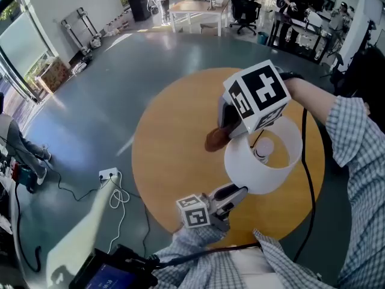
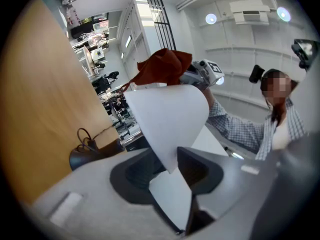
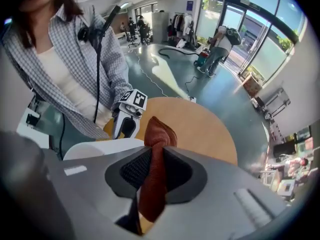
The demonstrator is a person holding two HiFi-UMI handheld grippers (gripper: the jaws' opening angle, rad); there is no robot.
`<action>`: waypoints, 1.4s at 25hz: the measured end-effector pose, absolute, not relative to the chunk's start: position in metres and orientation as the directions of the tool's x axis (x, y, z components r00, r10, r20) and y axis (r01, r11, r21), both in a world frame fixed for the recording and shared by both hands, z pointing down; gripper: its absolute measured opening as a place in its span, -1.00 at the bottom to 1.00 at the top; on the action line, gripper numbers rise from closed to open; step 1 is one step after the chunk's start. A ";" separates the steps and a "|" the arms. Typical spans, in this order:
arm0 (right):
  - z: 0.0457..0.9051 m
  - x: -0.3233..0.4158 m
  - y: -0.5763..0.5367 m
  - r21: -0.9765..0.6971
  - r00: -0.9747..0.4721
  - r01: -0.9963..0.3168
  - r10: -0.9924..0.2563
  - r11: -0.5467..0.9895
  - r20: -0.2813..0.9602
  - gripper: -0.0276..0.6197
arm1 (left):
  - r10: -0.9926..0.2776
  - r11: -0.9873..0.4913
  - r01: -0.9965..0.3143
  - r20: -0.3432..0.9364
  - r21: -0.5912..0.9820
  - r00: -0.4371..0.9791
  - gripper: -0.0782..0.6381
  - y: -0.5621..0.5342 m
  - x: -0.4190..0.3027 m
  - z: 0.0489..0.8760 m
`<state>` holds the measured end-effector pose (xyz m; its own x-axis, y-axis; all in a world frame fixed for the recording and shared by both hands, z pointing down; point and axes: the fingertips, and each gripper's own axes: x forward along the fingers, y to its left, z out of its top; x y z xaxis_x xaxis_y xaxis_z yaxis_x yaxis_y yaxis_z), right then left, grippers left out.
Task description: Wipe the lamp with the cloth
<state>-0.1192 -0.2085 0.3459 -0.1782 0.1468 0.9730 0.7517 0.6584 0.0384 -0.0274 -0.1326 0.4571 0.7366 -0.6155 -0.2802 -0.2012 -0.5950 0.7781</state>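
— While the fingers (image 3: 177, 174) of the right gripper (image 3: 155, 176) clamp the rust-brown cloth (image 3: 159, 134), what about the left gripper (image 2: 170, 174)?
— Its fingers (image 2: 197, 171) pinch the white shade wall of the lamp (image 1: 267, 176). The cloth hangs at the shade's upper rim, and the lamp is over the round wooden tabletop (image 1: 174, 161).

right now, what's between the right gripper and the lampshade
The rust-brown cloth: the right gripper pinches it, and it lies against the lampshade rim, as the left gripper view shows.
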 end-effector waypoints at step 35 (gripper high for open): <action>0.359 0.031 -0.091 0.689 -0.590 0.145 -0.497 0.710 0.636 -0.69 | -0.598 -0.564 -0.190 -0.239 0.804 0.765 -0.40 -0.139 -0.034 0.442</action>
<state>0.0307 -0.0906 0.3591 -0.5900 -0.4968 0.6365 0.1448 0.7104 0.6887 -0.0341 -0.1388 0.4417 0.7648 -0.5983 -0.2388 -0.1901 -0.5638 0.8037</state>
